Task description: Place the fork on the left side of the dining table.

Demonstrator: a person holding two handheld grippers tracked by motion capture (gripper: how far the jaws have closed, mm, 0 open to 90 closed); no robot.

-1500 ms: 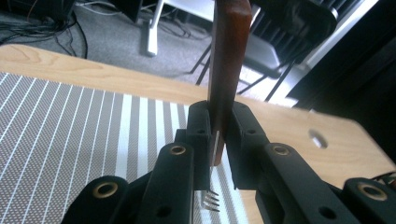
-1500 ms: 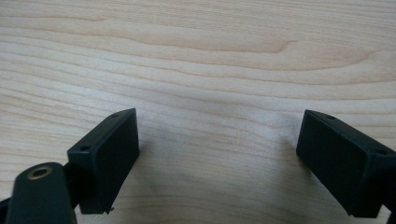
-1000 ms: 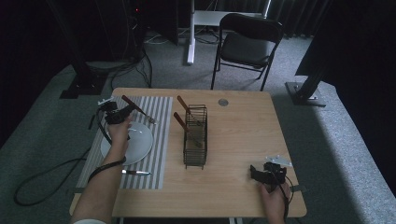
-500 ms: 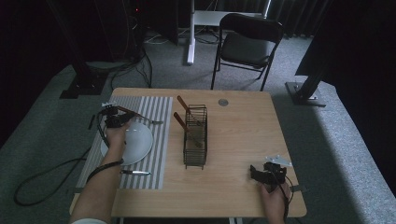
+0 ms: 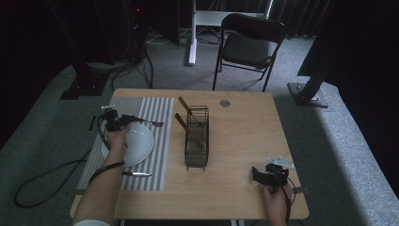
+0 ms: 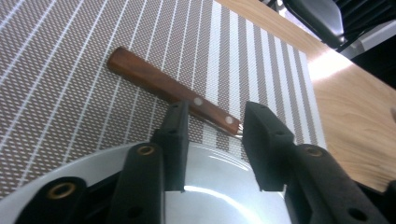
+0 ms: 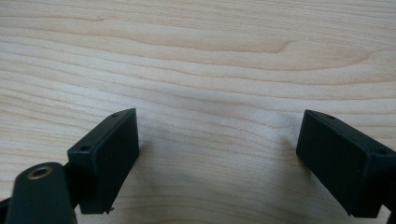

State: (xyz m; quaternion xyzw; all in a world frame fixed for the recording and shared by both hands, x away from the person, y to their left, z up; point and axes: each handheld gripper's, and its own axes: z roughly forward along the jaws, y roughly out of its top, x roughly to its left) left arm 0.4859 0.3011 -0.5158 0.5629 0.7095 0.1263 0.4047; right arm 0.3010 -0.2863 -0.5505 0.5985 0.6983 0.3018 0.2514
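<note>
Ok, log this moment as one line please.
left gripper: jaws just opening, over plate rim, wooden-handled utensil released on striped placemat | right gripper: open, idle over table

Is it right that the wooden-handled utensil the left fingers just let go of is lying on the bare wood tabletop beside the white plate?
Not quite. The wooden-handled utensil lies on the brown-and-white striped placemat, not on bare wood, just beyond the rim of the round white plate. The left gripper view shows this. The left gripper has just been opening its fingers, which stand apart with nothing pressed between them.
</note>
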